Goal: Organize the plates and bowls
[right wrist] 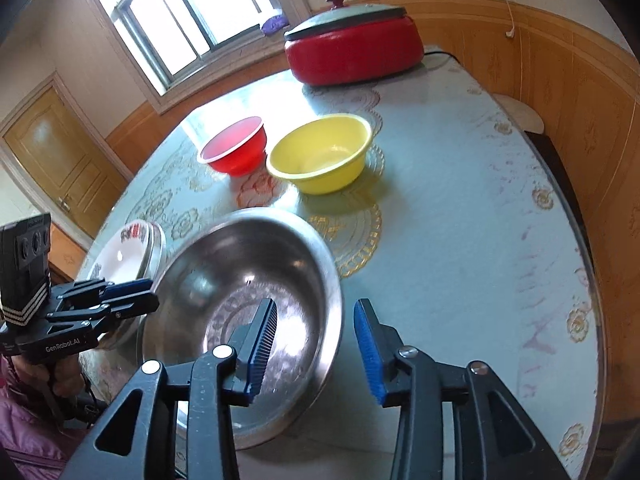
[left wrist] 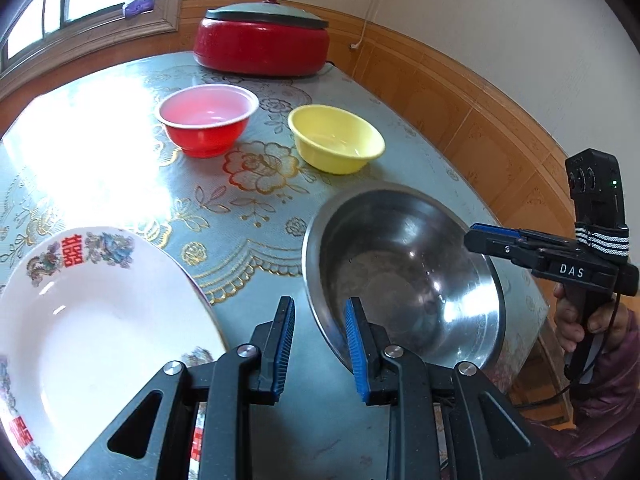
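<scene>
A round table [right wrist: 460, 208] holds dishes waiting to be sorted. The steel bowl [right wrist: 256, 280] sits near the front edge, with the right gripper [right wrist: 316, 344] spread wide astride its rim at about four o'clock, one finger over the inside, one outside, seemingly set to pinch it. The left gripper [left wrist: 320, 340] hovers with jaws parted and empty, straddling the bowl's nine o'clock rim. White plates [left wrist: 92, 320] lie just beside, at nine o'clock. A red bowl [left wrist: 208, 120] and yellow bowl [left wrist: 336, 138] sit side by side toward twelve o'clock, before a red cooker [left wrist: 262, 38]. Bare tabletop lies at three o'clock.
</scene>
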The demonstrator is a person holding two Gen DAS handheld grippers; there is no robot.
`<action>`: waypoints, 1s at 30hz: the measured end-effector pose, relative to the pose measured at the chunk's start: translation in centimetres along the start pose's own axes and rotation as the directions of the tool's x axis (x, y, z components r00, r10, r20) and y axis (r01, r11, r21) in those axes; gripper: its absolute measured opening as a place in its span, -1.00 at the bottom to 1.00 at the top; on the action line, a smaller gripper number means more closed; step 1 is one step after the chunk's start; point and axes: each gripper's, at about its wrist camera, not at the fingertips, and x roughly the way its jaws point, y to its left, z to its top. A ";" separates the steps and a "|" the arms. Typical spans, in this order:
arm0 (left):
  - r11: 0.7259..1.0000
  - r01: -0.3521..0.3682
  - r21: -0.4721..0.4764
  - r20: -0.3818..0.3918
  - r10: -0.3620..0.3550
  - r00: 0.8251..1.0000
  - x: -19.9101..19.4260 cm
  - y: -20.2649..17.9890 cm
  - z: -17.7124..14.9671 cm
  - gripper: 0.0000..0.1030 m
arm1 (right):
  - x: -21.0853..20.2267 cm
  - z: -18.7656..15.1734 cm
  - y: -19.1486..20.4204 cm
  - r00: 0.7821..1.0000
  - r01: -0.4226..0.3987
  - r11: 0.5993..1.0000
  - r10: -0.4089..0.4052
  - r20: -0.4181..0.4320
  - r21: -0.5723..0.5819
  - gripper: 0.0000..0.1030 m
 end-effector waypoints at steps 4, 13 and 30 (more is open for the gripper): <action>0.999 -0.008 -0.034 0.051 0.010 0.999 -0.6 0.5 1.9 -0.49 | 0.0 1.9 -1.2 0.998 -0.026 0.997 0.022 0.054 0.077 -0.22; 0.998 0.000 -0.062 0.071 0.004 0.997 2.2 0.2 7.3 -0.49 | 3.1 6.0 -3.0 0.998 -0.036 0.984 0.027 0.056 0.175 -0.54; 0.994 0.004 -0.109 -0.016 -0.005 1.000 9.3 1.2 13.5 -0.49 | 8.3 11.7 -6.2 0.997 -0.079 0.956 0.072 0.037 0.283 -0.53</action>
